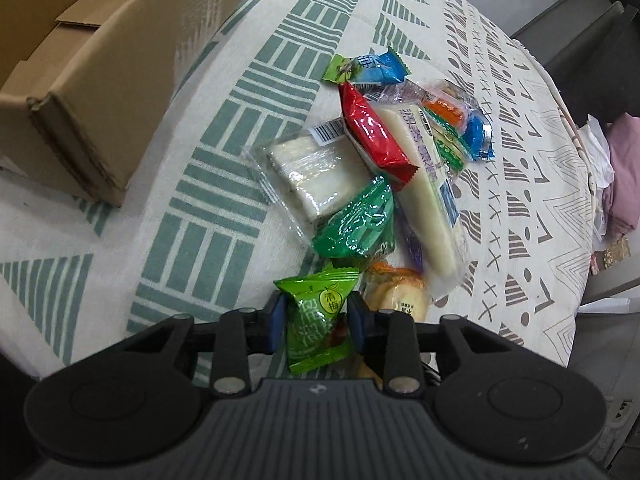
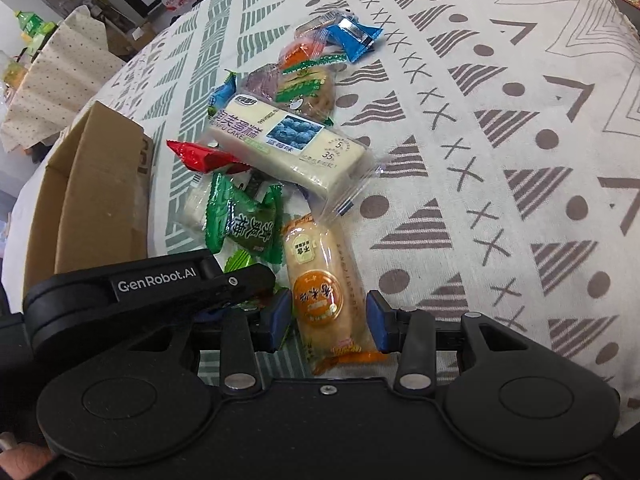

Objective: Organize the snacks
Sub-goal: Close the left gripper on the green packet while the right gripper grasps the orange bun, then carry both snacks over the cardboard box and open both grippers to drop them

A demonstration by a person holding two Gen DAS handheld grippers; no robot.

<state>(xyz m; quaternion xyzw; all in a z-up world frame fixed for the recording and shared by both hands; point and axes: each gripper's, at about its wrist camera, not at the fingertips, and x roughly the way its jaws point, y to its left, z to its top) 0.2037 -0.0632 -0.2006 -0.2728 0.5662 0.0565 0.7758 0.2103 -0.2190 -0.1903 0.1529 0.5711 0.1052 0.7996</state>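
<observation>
Gripping a light-green plastic candy packet (image 1: 318, 320) at the bottom centre of its frame, the left gripper (image 1: 316, 322) is clenched on the wrapper, while the right gripper (image 2: 328, 320) straddles an orange-labelled clear-wrapped bread roll (image 2: 320, 280), pads beside it but seemingly not yet pressing. Remaining snacks lie heaped mid-frame on the patterned cloth-covered table (image 1: 500, 152). Slick film could slip from the pads, and working so near each other, the grippers might collide. Only the left view shows the open brown cardboard box's (image 1: 80, 80) bare interior, upper left; only the right view reveals the white blueberry-cake packet's (image 2: 288, 144) label.
</observation>
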